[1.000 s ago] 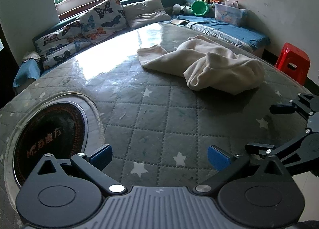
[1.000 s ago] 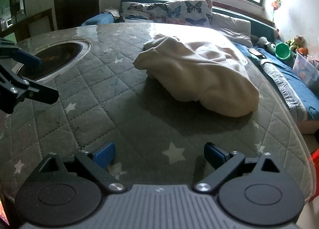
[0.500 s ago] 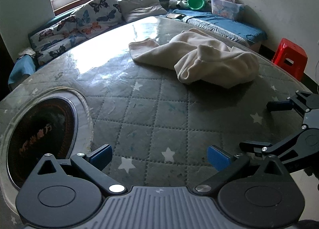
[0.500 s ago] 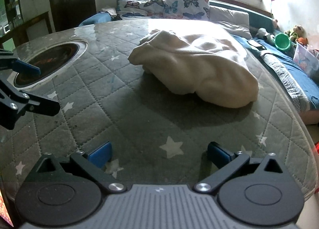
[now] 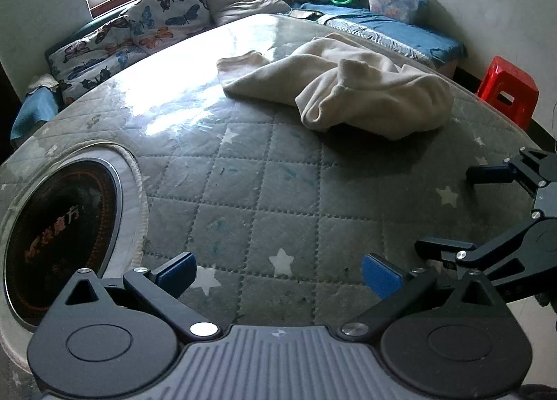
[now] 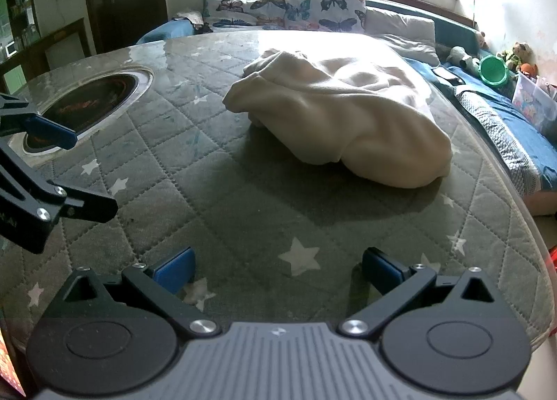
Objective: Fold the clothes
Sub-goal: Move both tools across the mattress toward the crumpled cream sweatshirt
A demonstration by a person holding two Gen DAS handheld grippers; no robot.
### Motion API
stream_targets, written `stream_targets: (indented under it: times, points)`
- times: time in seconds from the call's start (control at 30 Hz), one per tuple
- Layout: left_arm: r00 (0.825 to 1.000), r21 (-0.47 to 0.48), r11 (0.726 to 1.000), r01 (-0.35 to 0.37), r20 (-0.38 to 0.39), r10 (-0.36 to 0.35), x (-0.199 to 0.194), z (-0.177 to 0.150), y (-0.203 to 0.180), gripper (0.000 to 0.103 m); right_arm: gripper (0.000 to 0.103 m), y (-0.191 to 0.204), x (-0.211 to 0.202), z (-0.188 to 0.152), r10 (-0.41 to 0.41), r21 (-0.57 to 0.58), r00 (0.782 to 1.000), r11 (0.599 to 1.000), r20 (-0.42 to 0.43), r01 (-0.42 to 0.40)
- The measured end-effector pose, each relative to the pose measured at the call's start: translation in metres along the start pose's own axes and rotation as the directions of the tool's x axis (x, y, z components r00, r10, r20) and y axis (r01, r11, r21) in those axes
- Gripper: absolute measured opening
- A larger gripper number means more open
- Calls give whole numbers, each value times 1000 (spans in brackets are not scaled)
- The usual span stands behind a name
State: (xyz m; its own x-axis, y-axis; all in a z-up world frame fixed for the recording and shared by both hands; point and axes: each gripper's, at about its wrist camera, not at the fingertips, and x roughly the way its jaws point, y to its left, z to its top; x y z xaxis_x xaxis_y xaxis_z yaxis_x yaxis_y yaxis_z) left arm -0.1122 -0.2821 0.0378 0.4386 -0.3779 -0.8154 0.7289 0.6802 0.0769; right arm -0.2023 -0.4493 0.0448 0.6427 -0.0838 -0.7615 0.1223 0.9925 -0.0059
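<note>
both tools had edged nearer the cream garment [image 6: 344, 121]; it lay at twelve o'clock of the right tool [image 6: 278, 269], nearer it than the left tool [image 5: 278, 271]; both gaped empty

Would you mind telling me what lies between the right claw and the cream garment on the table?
Only bare quilted table cover with printed stars; nothing lies between the open right claw and the cream garment, as the right wrist view shows.
</note>
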Motion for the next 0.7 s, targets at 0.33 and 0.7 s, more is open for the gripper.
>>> stream_targets:
  times: [0.33,0.7]
  points:
    - [1000,13,1000,-12,-14,13,7,5,0,103,100,-2,-3,9,16,-15,1000,1000,13,-15]
    - [999,24,1000,-19,-40,20,19,16,-1,103,97,-9,0,25,22,-14,999,1000,30,-22]
